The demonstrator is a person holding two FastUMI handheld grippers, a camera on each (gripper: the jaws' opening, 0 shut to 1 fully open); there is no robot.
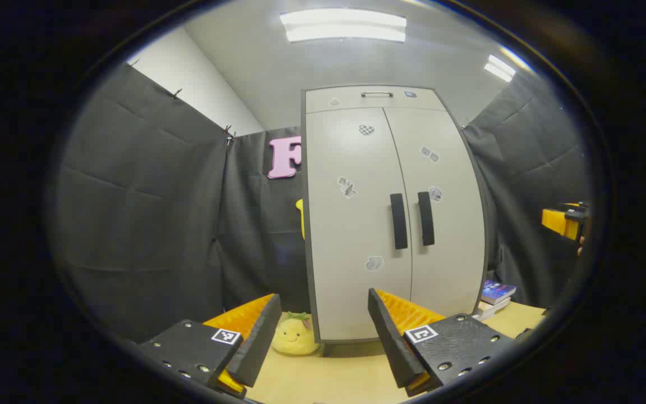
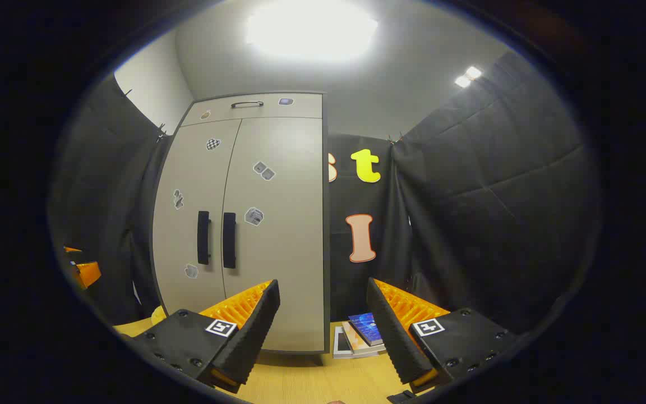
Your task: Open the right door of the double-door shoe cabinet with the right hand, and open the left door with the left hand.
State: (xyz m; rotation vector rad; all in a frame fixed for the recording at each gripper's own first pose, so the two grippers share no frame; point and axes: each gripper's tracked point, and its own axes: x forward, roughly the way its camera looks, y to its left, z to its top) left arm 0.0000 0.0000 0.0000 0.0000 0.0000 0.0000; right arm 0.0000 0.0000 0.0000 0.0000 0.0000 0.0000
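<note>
The double-door shoe cabinet (image 1: 396,213) is shown standing upright on the counter (image 1: 328,376) against the booth wall, both doors shut, so its contents cannot be told. Two black vertical handles are set side by side at the central seam: the left door handle (image 1: 398,221) and the right door handle (image 1: 426,218), each with its long axis upright. The left tongs (image 1: 323,331) are seen wide open and empty, well apart from the cabinet, with the handles lying ahead, above and slightly rightward. The right tongs (image 2: 323,328) are likewise held wide open with nothing between them, the right door handle (image 2: 229,240) lying ahead and to their left. A plush toy (image 1: 295,335) is seen beside the cabinet's left foot, and stacked books (image 2: 359,339) beside its right.
</note>
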